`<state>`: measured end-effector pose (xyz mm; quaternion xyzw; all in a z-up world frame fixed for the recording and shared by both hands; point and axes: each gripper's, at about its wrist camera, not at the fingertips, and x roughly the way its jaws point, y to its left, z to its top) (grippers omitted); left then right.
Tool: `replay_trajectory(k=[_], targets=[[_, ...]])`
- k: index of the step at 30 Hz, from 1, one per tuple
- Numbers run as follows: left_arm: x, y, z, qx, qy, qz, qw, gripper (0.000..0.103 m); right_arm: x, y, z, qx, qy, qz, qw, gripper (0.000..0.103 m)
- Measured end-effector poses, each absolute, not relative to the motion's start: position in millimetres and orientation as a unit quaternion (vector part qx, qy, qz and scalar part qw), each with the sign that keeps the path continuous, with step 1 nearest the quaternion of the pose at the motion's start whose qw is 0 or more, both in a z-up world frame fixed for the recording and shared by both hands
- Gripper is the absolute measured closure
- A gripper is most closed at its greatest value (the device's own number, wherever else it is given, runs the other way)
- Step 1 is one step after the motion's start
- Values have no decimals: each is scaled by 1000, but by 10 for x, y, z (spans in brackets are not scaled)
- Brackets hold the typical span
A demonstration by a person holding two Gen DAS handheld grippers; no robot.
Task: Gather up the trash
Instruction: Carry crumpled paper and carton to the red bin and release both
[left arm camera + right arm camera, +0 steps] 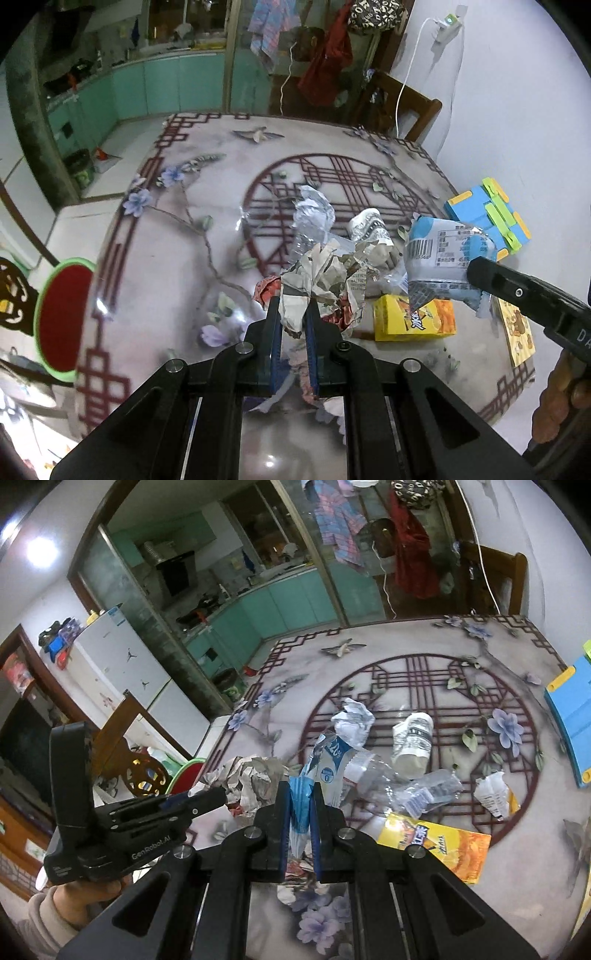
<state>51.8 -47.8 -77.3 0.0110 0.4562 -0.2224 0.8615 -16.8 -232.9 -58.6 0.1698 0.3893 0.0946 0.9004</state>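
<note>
My left gripper (293,314) is shut on a crumpled newspaper wad (325,280), held above the patterned table (177,258); the wad also shows in the right wrist view (247,779). My right gripper (300,805) is shut on a blue and white snack wrapper (325,764), which also shows in the left wrist view (443,254). On the table lie a crumpled white paper ball (352,722), a crushed paper cup (413,744), a clear plastic bottle (391,779), a yellow box (436,842) and a torn wrapper (493,794).
A blue and green box (491,218) stands at the table's right edge by the wall. A red stool with a green rim (62,317) stands left of the table. A wooden chair (399,107) stands at the far side. A yellow card (517,332) lies at the right.
</note>
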Motion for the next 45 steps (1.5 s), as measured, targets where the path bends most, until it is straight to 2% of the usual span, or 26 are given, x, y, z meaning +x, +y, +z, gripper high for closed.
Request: replay_trajectory(k=[11, 45], targets=[[527, -75, -657, 14, 431, -196, 881, 92, -63, -1925, -497, 155, 388, 107, 902, 95], [1096, 1428, -838, -18, 446, -153, 882, 91, 571, -297, -515, 120, 402, 142, 896, 95]])
